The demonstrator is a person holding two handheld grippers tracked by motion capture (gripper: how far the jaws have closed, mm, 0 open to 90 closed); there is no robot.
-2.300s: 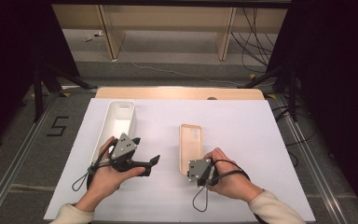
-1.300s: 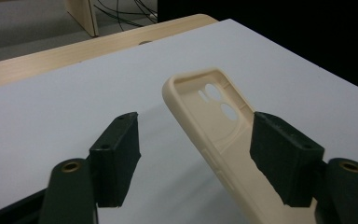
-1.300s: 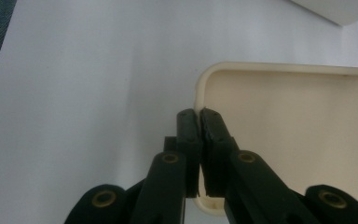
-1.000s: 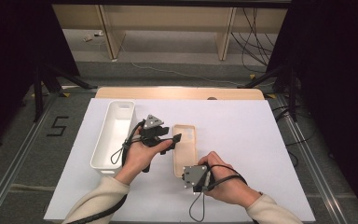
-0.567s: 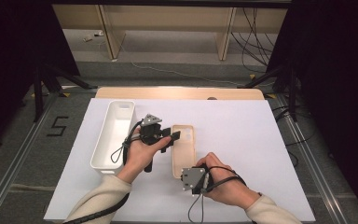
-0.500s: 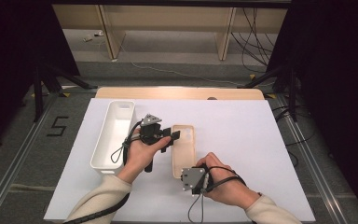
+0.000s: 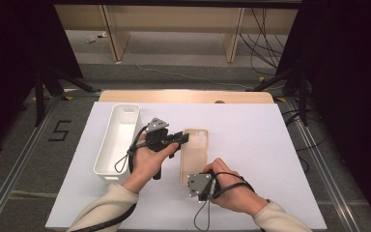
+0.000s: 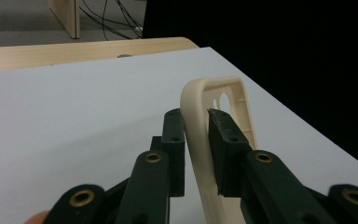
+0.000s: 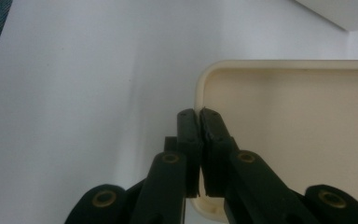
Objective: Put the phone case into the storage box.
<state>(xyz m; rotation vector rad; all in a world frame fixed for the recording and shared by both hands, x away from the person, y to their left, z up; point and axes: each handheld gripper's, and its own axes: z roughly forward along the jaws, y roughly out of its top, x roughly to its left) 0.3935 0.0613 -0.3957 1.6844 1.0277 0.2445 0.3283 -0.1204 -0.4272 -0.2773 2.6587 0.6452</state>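
Note:
A cream phone case (image 7: 196, 153) lies hollow side up on the white sheet (image 7: 251, 145). My left gripper (image 7: 183, 138) reaches over from the left. Its jaws have just been closing, and now they pinch the case's long side rim near the camera-hole end. In the left gripper view the rim (image 8: 193, 98) stands between the two pads, with the left gripper (image 8: 196, 116) shut on it. My right gripper (image 7: 188, 180) stays shut on the near end of the case. In the right gripper view the right gripper (image 9: 198, 114) clamps the rounded corner rim of the case (image 9: 298, 126).
A long white bin (image 7: 118, 137) stands left of the case, close to my left hand; its corner (image 9: 340, 11) also shows in the right gripper view. The sheet covers a wooden table (image 7: 183, 95). Dark stands and cables lie on the floor beyond.
My left hand came from beside the bin over to the case, and its jaws closed on the case's side rim. My right hand held still on the near end.

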